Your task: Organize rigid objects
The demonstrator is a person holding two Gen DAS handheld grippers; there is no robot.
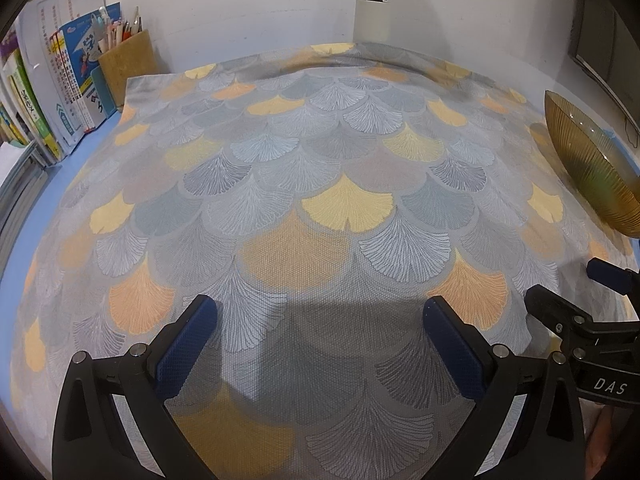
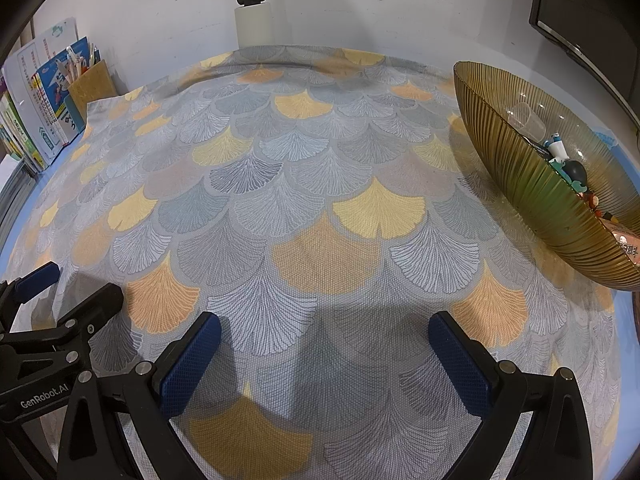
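Note:
An amber ribbed glass bowl (image 2: pixel 532 184) stands at the right side of the table; its edge also shows in the left wrist view as the bowl (image 1: pixel 592 164). Inside it lie a clear plastic cup (image 2: pixel 528 120), small toy figures (image 2: pixel 568 164) and other small items. My left gripper (image 1: pixel 320 312) hangs open low over the patterned cloth (image 1: pixel 320 184), nothing between its blue pads. My right gripper (image 2: pixel 324 328) is open too, over the same cloth (image 2: pixel 304 200), with the bowl ahead to its right. Each gripper shows at the edge of the other's view.
Books (image 1: pixel 52 92) and a cork pen holder (image 1: pixel 128 64) with pens stand at the back left against the wall. A white lamp post (image 2: pixel 252 12) rises at the back. A dark monitor (image 2: pixel 584 4) sits at the far right.

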